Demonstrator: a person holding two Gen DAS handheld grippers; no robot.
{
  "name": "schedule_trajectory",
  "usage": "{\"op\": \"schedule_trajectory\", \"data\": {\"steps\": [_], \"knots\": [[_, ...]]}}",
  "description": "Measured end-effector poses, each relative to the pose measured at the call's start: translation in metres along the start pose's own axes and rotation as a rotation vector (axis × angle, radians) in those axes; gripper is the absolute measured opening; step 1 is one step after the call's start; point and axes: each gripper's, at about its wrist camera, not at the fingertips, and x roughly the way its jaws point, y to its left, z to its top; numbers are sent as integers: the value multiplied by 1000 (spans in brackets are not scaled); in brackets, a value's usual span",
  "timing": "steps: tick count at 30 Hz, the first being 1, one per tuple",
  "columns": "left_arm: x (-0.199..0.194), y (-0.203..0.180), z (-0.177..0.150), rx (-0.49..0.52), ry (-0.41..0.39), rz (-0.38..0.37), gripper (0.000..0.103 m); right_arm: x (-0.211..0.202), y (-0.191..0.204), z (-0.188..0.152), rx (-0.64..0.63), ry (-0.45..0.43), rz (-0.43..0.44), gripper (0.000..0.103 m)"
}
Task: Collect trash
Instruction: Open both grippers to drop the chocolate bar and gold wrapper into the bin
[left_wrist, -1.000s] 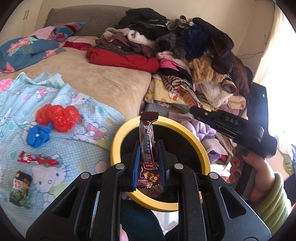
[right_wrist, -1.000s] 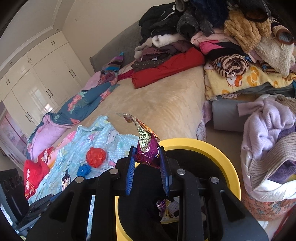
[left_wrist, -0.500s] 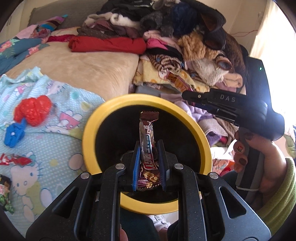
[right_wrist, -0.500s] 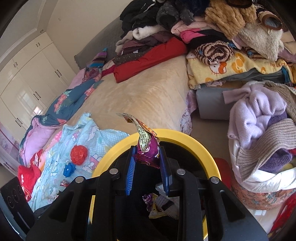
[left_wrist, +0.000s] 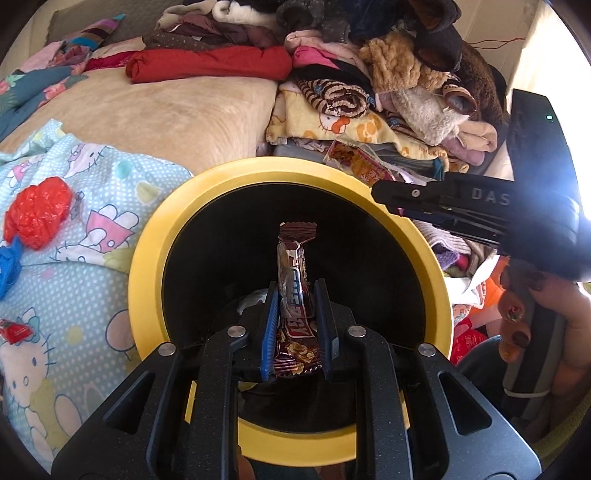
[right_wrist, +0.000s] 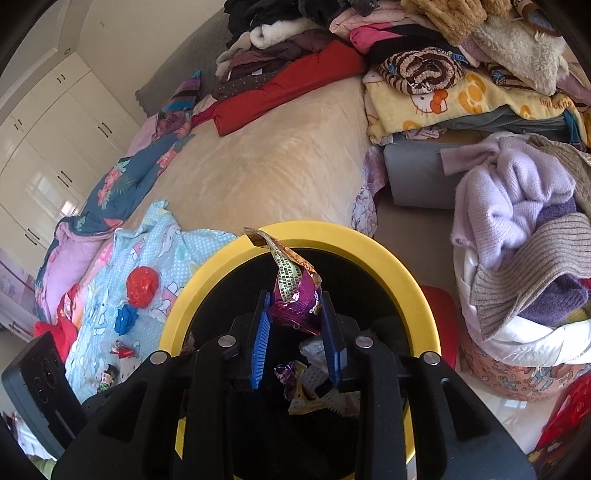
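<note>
The letters "DAS" stand in pale capitals on the black body of the right gripper (left_wrist: 491, 197), off to the right of the left gripper's fingers (left_wrist: 269, 325). "Hello Kitty" is printed in orange on the yellow blanket (right_wrist: 480, 99), far beyond and right of the right gripper's fingers (right_wrist: 260, 343). The brown candy wrapper (left_wrist: 295, 295) between the left fingers bears large white letters, too creased to read

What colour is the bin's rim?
Yellow; the bin's rim shows best in the left wrist view.
</note>
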Motion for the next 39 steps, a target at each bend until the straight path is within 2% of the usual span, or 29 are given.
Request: {"op": "schedule_trajectory", "data": {"steps": [1, 3, 5, 6, 7, 8, 10, 13, 14, 26, 35, 39], "knots": [[1, 2, -1, -4, 1, 0, 13, 0, 1, 1, 4, 0, 6, 28], [2, 5, -1, -10, 3, 9, 22, -1, 0, 2, 16, -6, 18, 43], [0, 9, -3, -25, -4, 15, 49, -2, 0, 3, 26, -13, 25, 45], [-1, 11, -2, -34, -10, 14, 54, -2, -1, 4, 30, -15, 29, 49], [-4, 13, -2, -42, -20, 10, 63, -3, -1, 4, 31, -18, 30, 54], [-7, 14, -2, -46, -34, 8, 78, -3, 0, 5, 31, -23, 29, 56], [-15, 16, -3, -55, -64, 13, 92, -4, 2, 5, 25, -31, 31, 57], [-25, 20, -3, -65, -99, 46, 92, -8, 8, 6, 3, -57, 36, 69], [-27, 21, -1, -68, -110, 59, 92, -9, 10, 7, -5, -66, 34, 69], [-69, 40, -4, -82, -219, 165, 92, -13, 48, 4, -135, -132, 47, 74], [-94, 58, -8, -107, -291, 218, 92, -14, 81, -1, -217, -175, 83, 74], [-102, 66, -7, -130, -310, 232, 92, -15, 96, -4, -249, -197, 100, 77]]}}
